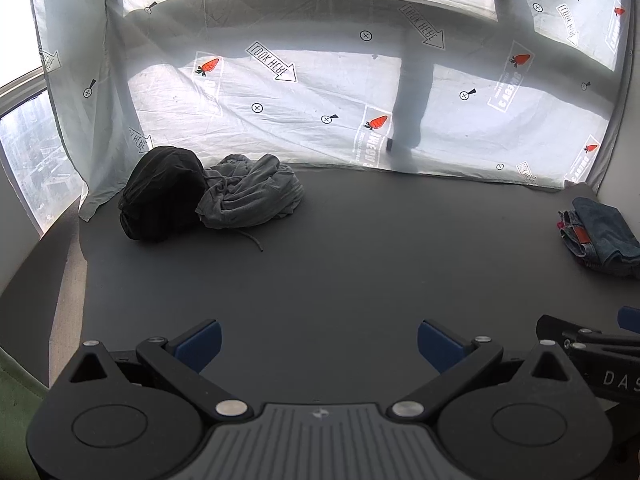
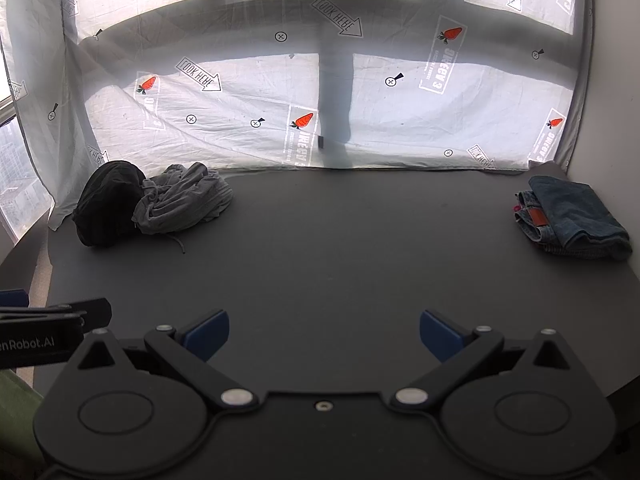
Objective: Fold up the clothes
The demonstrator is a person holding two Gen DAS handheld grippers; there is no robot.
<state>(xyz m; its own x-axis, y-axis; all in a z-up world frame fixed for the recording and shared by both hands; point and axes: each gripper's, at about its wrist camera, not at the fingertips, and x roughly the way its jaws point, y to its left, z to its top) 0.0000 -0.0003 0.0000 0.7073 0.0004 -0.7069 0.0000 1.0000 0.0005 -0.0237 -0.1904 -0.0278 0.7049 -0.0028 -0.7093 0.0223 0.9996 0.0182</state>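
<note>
A crumpled grey garment (image 1: 250, 194) with a loose drawstring lies at the far left of the dark table (image 1: 360, 260), touching a bunched black garment (image 1: 162, 192). Both also show in the right wrist view: the grey garment (image 2: 184, 198) and the black garment (image 2: 108, 202). Folded blue jeans (image 2: 572, 218) lie at the far right, and show in the left wrist view (image 1: 600, 236) too. My left gripper (image 1: 318, 344) is open and empty over the near table edge. My right gripper (image 2: 324, 338) is open and empty beside it.
A white printed sheet (image 2: 320, 92) hangs behind the table with bright windows behind it. The right gripper's body (image 1: 592, 344) shows at the right edge of the left wrist view. The left gripper's body (image 2: 44, 336) shows at the left edge of the right wrist view.
</note>
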